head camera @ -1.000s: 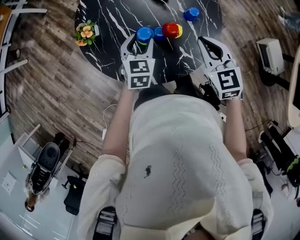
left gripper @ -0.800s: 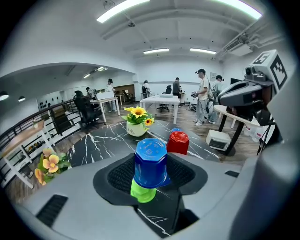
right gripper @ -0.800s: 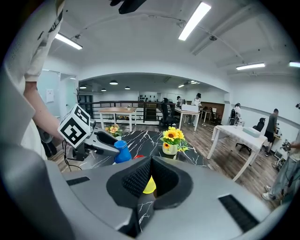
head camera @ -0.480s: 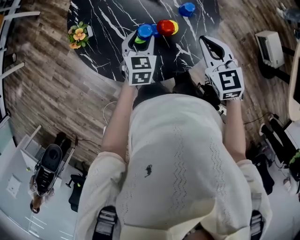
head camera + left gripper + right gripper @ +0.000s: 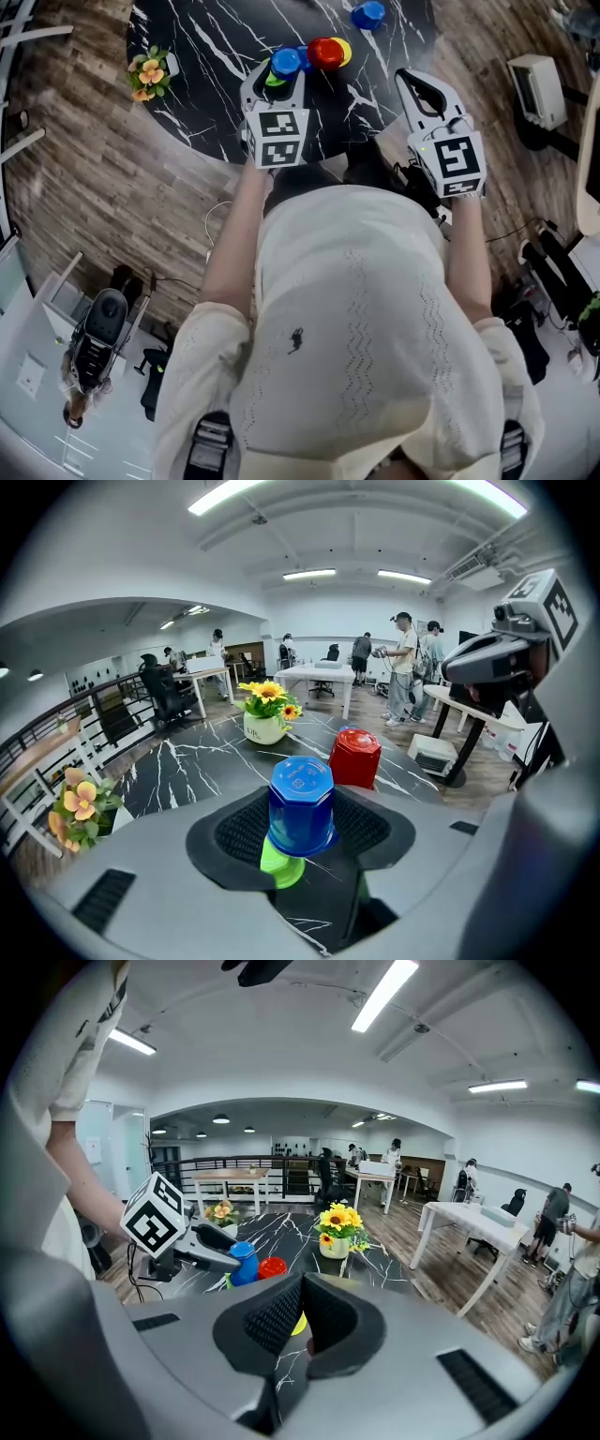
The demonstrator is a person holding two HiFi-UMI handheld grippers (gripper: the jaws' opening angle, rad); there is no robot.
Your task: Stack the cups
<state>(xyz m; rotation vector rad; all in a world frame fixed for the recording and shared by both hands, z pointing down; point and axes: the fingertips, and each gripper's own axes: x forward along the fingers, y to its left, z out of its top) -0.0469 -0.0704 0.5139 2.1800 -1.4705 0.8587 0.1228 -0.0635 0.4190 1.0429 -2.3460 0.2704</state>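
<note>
Left gripper [image 5: 300, 832] was clamped on the inverted blue cup [image 5: 301, 799], just above the green cup [image 5: 279, 866]. Right gripper [image 5: 298, 1321] was closed, empty. Judged best: centre over the green cup, lower straight, then release

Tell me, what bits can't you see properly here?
Green cup: left gripper view, mostly covered by the blue cup.
Yellow cup: right gripper view, only a sliver past the right gripper's shut pads.
Second blue cup: left gripper view, nearly all behind the red cup.
</note>
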